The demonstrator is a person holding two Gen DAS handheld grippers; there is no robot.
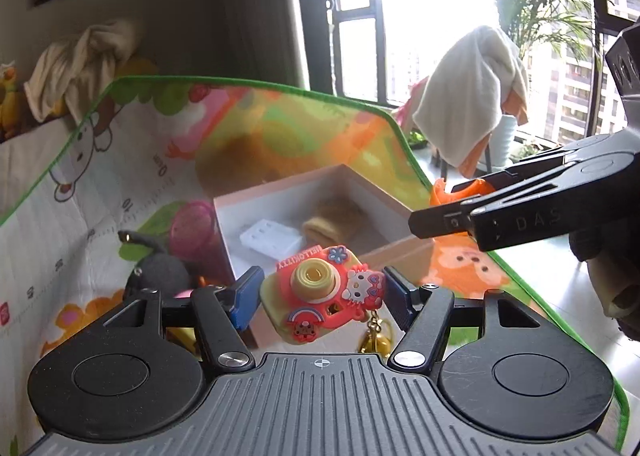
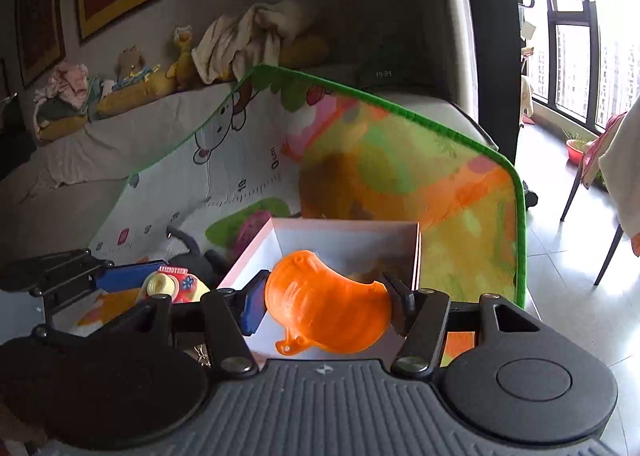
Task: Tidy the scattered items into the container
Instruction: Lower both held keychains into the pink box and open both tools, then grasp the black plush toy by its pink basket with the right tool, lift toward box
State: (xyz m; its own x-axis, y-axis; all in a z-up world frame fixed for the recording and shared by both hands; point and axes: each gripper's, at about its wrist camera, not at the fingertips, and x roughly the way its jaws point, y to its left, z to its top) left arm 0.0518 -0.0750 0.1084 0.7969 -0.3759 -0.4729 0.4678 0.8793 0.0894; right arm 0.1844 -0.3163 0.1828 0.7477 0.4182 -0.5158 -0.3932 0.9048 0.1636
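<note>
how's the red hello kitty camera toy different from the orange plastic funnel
The red Hello Kitty camera toy is blocky, opaque and multicoloured; the orange translucent plastic funnel is a plain flared cone. The camera dangles a gold charm; the funnel has a small tab. Both are gripped in a gripper by the open box.

Each camera rides its gripper, looking forward and down along the fingers, close above the mat (image 1: pixel 100 191). Both face the box (image 1: pixel 384 195) at 12 o'clock. The left view catches the right gripper (image 1: pixel 436 215) at 3 o'clock; the right view catches the left gripper (image 2: pixel 132 276) at 9 o'clock.
</note>
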